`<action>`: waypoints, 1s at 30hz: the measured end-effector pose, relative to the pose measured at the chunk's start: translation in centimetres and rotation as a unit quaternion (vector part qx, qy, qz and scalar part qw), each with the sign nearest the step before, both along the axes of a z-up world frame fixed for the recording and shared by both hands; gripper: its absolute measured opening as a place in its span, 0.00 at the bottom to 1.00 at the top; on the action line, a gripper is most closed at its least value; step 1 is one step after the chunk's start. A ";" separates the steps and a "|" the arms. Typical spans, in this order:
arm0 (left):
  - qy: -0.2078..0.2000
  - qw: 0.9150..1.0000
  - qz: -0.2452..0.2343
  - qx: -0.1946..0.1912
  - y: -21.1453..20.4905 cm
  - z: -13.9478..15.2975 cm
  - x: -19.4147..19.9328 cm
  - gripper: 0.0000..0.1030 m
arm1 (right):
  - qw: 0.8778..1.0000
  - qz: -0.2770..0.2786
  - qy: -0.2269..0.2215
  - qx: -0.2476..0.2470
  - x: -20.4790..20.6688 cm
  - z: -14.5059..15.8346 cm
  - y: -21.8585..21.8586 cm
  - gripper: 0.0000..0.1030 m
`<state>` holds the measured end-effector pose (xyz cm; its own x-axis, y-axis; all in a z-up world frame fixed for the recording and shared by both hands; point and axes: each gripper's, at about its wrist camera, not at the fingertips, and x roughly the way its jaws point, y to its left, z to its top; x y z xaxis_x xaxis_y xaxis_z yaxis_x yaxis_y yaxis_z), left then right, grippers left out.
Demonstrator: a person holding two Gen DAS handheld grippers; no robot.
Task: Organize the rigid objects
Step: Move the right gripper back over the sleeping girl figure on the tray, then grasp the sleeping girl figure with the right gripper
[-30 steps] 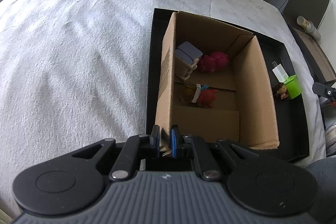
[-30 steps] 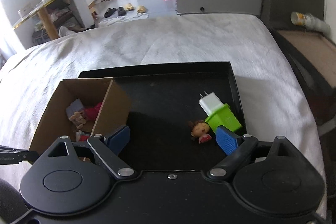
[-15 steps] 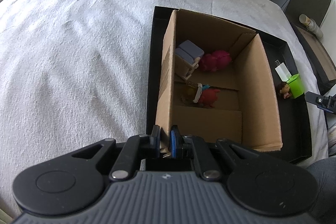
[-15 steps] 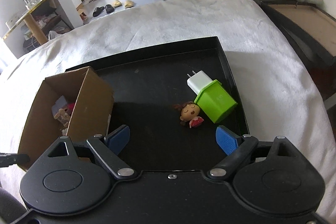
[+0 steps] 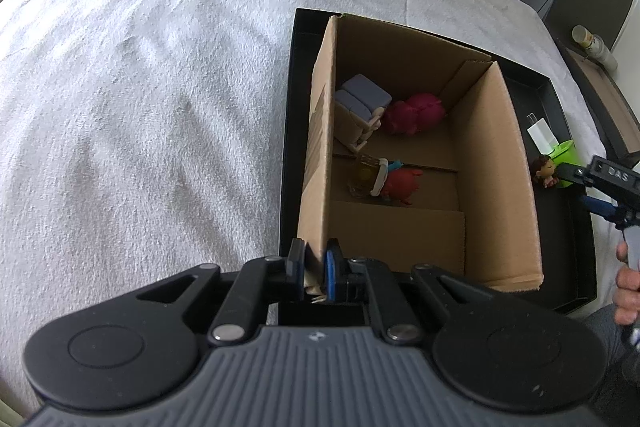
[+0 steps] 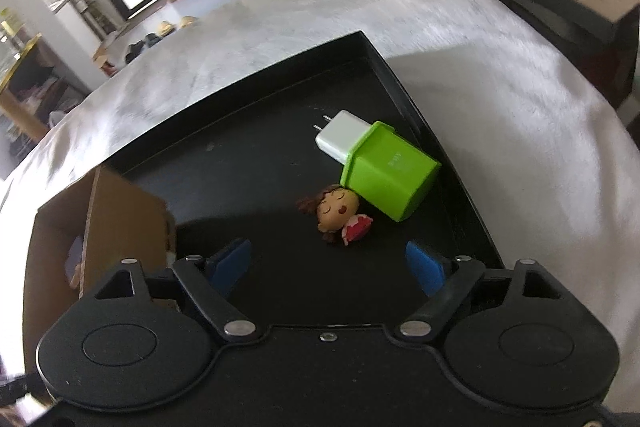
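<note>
Right wrist view shows the right claw [image 6: 328, 263] spread wide above the black tray [image 6: 404, 83], with the doll figurine [image 6: 338, 213] lying just ahead between its pads, touching the green box [image 6: 390, 175] and the white charger [image 6: 340, 137] near the tray's right edge. The left claw [image 5: 314, 267] is pinching the near wall of the cardboard box [image 5: 496, 163], which stands at the tray's left side and already holds several toys. A good pickup would likely centre the pads on the doll's round head, come in low, and close gently so the green box is not nudged.
</note>
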<state>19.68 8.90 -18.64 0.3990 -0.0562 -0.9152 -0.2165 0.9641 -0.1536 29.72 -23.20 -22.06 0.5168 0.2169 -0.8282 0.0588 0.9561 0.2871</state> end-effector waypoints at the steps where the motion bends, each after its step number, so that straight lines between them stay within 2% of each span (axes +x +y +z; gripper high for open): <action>1: 0.000 1.000 0.000 0.000 0.0 0.0 0.0 0.09 | 1.000 -0.001 0.000 0.000 0.2 -0.2 0.1 0.76; 10: 0.003 1.000 0.001 -0.003 0.2 -0.3 0.2 0.10 | 1.000 0.000 0.021 -0.013 2.4 -2.1 0.9 0.68; 16: 0.003 1.000 0.001 -0.006 0.3 -0.3 0.3 0.10 | 0.999 -0.007 0.038 -0.033 3.2 -3.3 1.4 0.69; 24: 0.004 1.000 -0.001 -0.007 0.3 -0.4 0.4 0.10 | 0.998 -0.011 0.035 -0.051 4.3 -3.3 2.2 0.69; 26: 0.003 1.000 -0.001 -0.007 0.3 -0.4 0.4 0.10 | 0.998 -0.009 0.032 -0.057 4.4 -3.2 2.4 0.59; 27: 0.003 1.000 -0.001 -0.006 0.3 -0.4 0.4 0.10 | 0.997 -0.005 0.030 -0.069 4.4 -3.2 2.6 0.49; 30: 0.003 1.000 -0.002 -0.005 0.3 -0.5 0.4 0.10 | 0.998 0.009 0.036 -0.057 4.2 -2.9 2.5 0.49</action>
<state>20.09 9.15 -19.10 0.3926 -0.0674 -0.9172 -0.2139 0.9633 -0.1623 33.90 -20.67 -24.97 0.4516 0.1276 -0.8831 0.0570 0.9836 0.1713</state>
